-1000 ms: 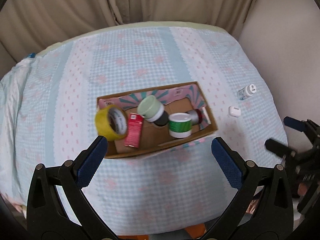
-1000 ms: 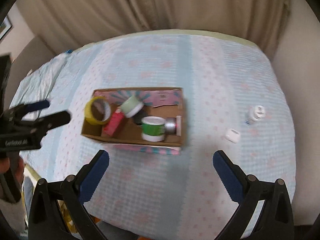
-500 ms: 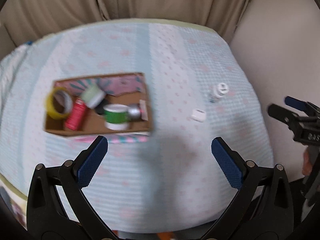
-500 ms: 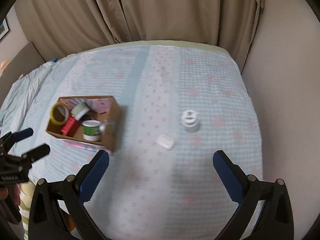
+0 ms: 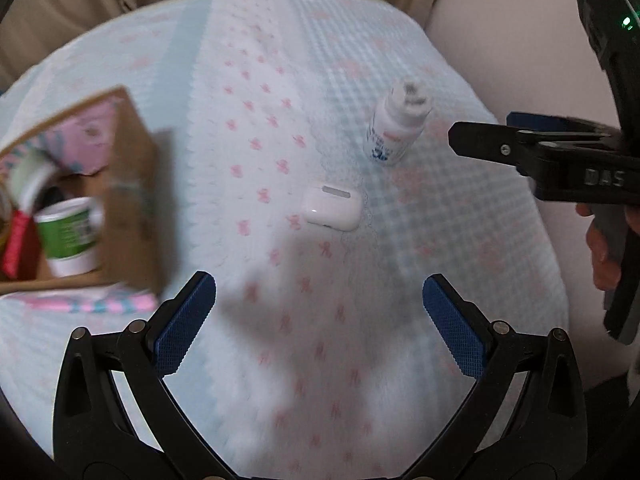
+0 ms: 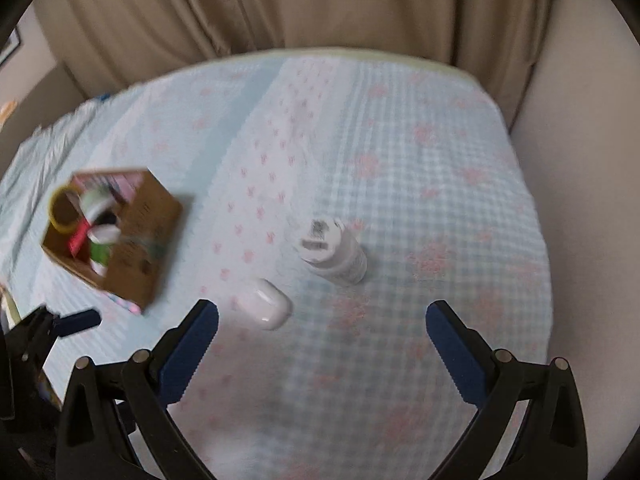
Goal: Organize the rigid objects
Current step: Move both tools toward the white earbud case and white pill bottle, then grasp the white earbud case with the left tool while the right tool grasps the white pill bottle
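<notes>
A white earbud case (image 5: 331, 208) lies on the patterned cloth, with a small white bottle (image 5: 398, 126) standing just beyond it. My left gripper (image 5: 320, 312) is open and empty, hovering short of the case. My right gripper (image 6: 322, 340) is open and empty, in front of the bottle (image 6: 334, 250) with the case (image 6: 266, 304) near its left finger. The right gripper also shows at the right edge of the left wrist view (image 5: 532, 152). A cardboard box (image 5: 132, 208) at the left holds a green-labelled tub (image 5: 68, 232); it also shows in the right wrist view (image 6: 132, 240) with a yellow tape roll (image 6: 62, 210).
The bed or table edge runs close to a beige wall (image 6: 592, 200) on the right. Curtains (image 6: 320, 4) hang behind. The left gripper's fingertip (image 6: 76, 318) shows at the lower left of the right wrist view.
Both grippers have swung right, away from the box and closer to the earbud case and bottle, which now look larger and nearer. Both stayed open.
</notes>
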The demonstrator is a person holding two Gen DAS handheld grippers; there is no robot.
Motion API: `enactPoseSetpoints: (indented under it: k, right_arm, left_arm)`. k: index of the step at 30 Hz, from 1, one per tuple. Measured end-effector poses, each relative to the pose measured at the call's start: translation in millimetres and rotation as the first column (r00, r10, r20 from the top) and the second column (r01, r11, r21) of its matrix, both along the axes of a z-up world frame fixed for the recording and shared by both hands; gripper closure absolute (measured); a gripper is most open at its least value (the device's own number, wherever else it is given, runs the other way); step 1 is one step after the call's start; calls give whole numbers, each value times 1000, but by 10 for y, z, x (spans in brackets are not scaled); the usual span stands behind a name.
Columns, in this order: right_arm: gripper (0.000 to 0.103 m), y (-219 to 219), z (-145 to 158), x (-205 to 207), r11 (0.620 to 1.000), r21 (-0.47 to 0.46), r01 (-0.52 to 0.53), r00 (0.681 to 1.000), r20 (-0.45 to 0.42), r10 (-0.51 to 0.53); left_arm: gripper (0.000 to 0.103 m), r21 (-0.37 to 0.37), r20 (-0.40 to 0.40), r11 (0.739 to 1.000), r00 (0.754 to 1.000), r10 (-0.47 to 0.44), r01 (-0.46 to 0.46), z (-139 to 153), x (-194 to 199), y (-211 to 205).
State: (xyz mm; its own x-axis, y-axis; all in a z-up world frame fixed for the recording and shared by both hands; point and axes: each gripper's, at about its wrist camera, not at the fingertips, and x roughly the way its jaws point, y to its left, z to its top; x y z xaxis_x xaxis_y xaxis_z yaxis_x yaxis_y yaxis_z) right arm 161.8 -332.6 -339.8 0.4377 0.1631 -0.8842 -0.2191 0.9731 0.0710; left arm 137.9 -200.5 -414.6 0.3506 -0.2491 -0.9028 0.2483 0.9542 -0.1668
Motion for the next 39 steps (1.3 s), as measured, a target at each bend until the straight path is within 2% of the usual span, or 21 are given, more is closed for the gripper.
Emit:
enactPoseSetpoints:
  k: [2, 4, 9, 11, 13, 16, 18, 21, 24, 26, 27, 29, 39]
  right_arm:
    - [0, -37, -172, 79, 1000, -1, -31, 999, -9, 31]
    - [0, -47, -294, 147, 998, -12, -67, 998, -10, 67]
    - [0, 59, -594, 293, 977, -102, -188, 981, 19, 191]
    - [1, 85, -680, 345, 969, -107, -223, 973, 35, 227]
    - [4, 98, -764, 404, 962, -108, -249, 965, 50, 256]
    - [14, 134, -900, 487, 946, -133, -296, 951, 57, 305]
    - [21, 149, -986, 547, 938, -137, -319, 943, 51, 328]
    - [27, 165, -1053, 597, 930, -140, -339, 935, 55, 350]
    - [27, 190, -1058, 627, 927, -131, -353, 930, 60, 363]
    - [30, 207, -1047, 648, 927, -123, -355, 929, 67, 365]
    - [40, 213, -1042, 657, 927, -119, -356, 928, 68, 365]
    - [51, 232, -1039, 691, 927, -128, -352, 931, 61, 361]
    - [55, 182, -955, 714, 958, -90, -272, 959, 63, 278]
  left_arm:
    - [0, 4, 2, 1000, 1000, -4, 4, -173, 90, -56]
    - [0, 42, 15, 999, 1000, 5, -6, -326, 179, -117]
    - [0, 83, 54, 997, 999, -6, 2, -625, 365, -278]
    - [0, 108, 68, 994, 997, -23, 16, -728, 434, -346]
    - [1, 124, 75, 992, 997, -35, 25, -823, 502, -403]
    - [7, 125, 85, 992, 995, -46, 35, -925, 579, -456]
    - [7, 140, 106, 989, 993, -58, 43, -942, 599, -491]
    - [14, 154, 120, 986, 989, -90, 71, -942, 637, -554]
    - [24, 145, 125, 986, 987, -105, 86, -932, 677, -579]
    - [37, 140, 131, 985, 984, -119, 101, -918, 676, -591]
    - [39, 138, 132, 984, 983, -127, 109, -913, 677, -603]
    - [45, 138, 132, 984, 982, -134, 115, -904, 688, -618]
    - [45, 117, 135, 989, 985, -107, 92, -860, 731, -560]
